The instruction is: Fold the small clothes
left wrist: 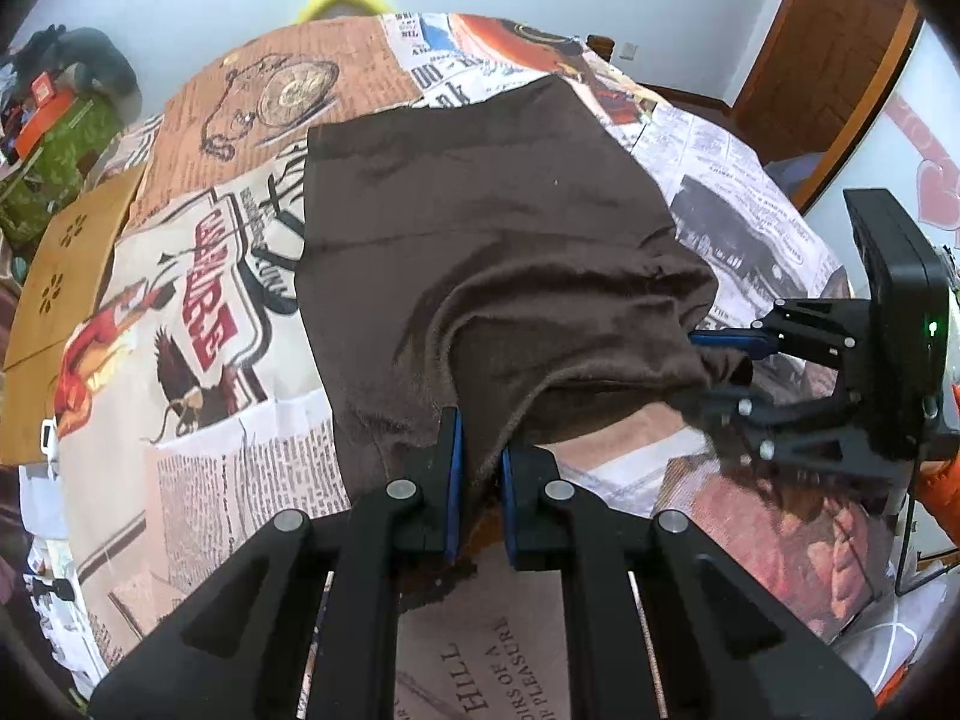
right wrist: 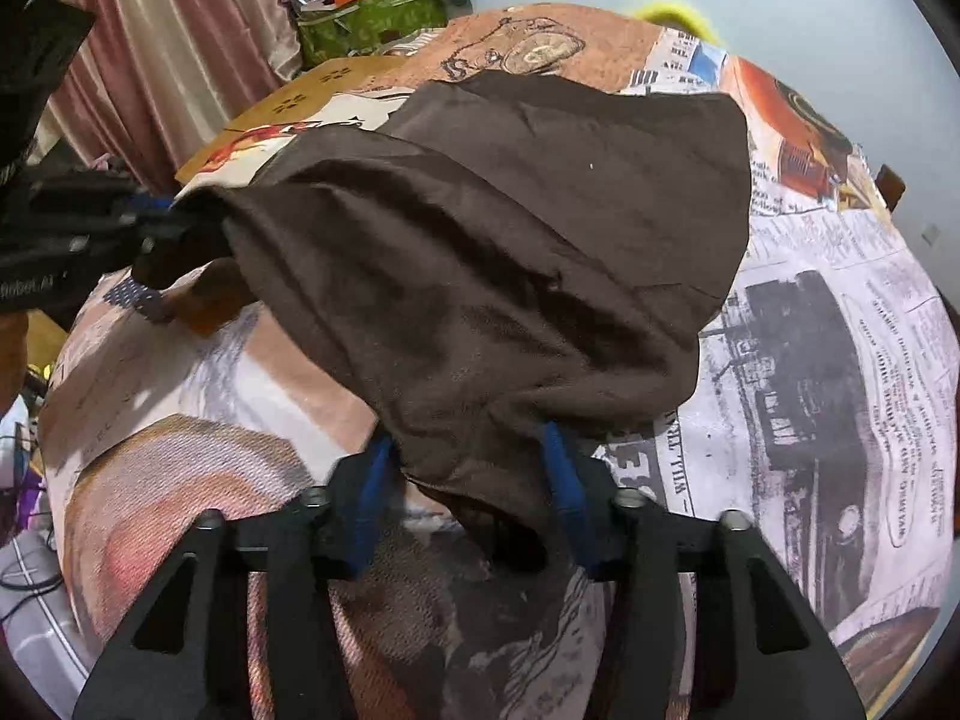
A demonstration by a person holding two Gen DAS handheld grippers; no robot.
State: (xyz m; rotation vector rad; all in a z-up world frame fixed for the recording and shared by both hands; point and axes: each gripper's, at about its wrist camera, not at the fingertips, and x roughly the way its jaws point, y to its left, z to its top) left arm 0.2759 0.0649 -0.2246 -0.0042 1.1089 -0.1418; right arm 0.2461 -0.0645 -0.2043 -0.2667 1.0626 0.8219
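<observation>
A dark brown garment lies on a table covered with a newspaper-print cloth. Its near edge is lifted off the table and stretched between both grippers. My left gripper is shut on the near hem, with cloth bunched between its blue pads. In the left wrist view my right gripper holds the other corner at the right. In the right wrist view the garment drapes over my right gripper; its blue pads stand wide apart with cloth hanging between them. My left gripper shows at the far left.
A wooden board lies at the table's left edge. A green box with clutter stands beyond it by pink curtains. A wooden door is at the back right. A yellow object sits behind the table.
</observation>
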